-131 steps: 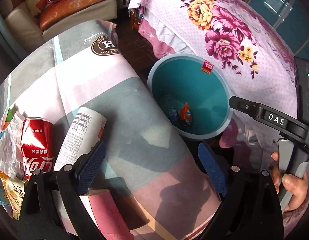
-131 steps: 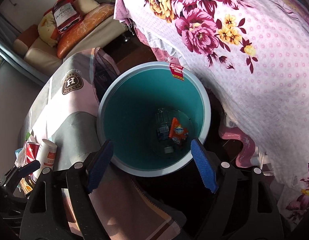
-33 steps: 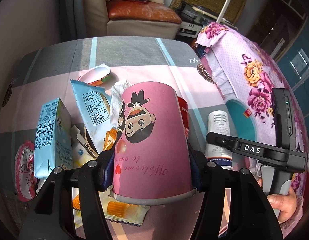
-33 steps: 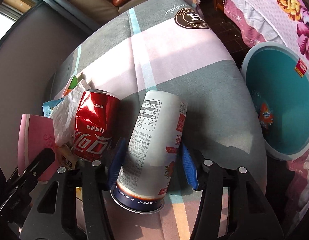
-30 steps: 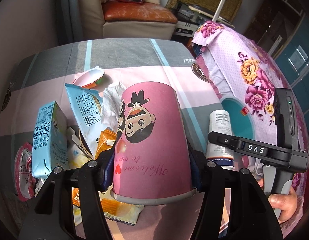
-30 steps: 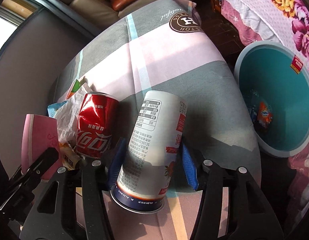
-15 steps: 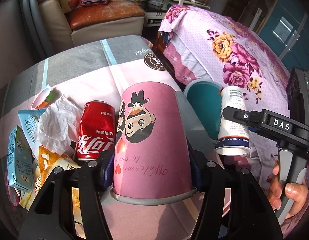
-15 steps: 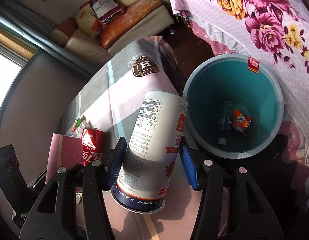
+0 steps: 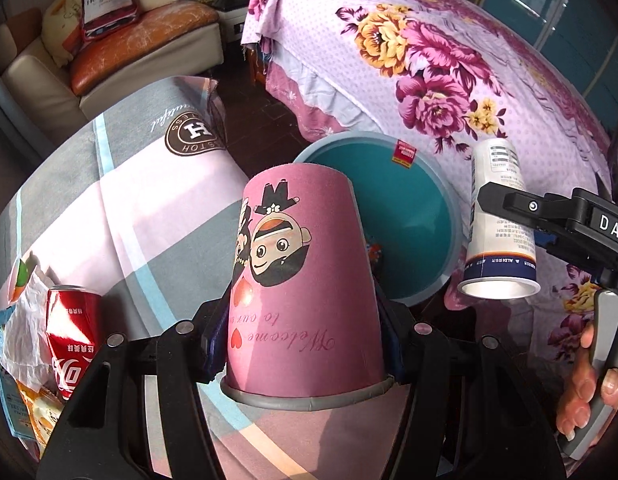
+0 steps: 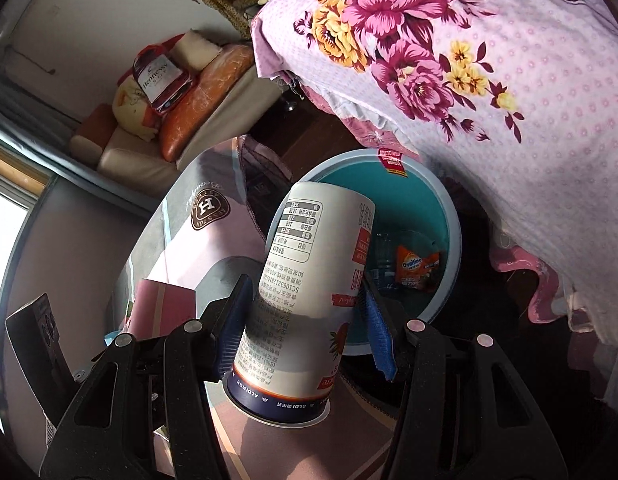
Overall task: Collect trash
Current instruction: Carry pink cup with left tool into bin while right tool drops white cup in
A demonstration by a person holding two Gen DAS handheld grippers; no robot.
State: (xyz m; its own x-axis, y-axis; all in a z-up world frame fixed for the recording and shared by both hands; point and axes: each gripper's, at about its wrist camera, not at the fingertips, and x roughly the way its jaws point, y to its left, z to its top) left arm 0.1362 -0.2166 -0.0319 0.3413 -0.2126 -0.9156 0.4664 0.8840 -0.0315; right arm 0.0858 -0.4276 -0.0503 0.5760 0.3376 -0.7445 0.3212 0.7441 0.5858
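Note:
My left gripper [image 9: 303, 344] is shut on a pink paper cup [image 9: 301, 292] with a cartoon couple, held above the table's edge. My right gripper [image 10: 305, 320] is shut on a white printed cup [image 10: 309, 288] and holds it beside the teal trash bin [image 10: 451, 216]. That cup [image 9: 499, 232] and the right gripper [image 9: 549, 216] also show in the left wrist view, right of the bin [image 9: 425, 184]. An orange wrapper [image 10: 415, 266] and a clear bottle lie inside the bin.
A crushed red cola can [image 9: 69, 332], crumpled paper [image 9: 25, 328] and snack wrappers lie at the table's left. The checked tablecloth [image 9: 129, 208] covers the table. A floral bedspread [image 9: 449, 60] lies behind the bin. A sofa [image 9: 121, 40] stands at the back.
Both grippers have swung right with their cups toward the bin. The white cup now hangs nearer the bin's rim, and the table's trash has slid left in view.

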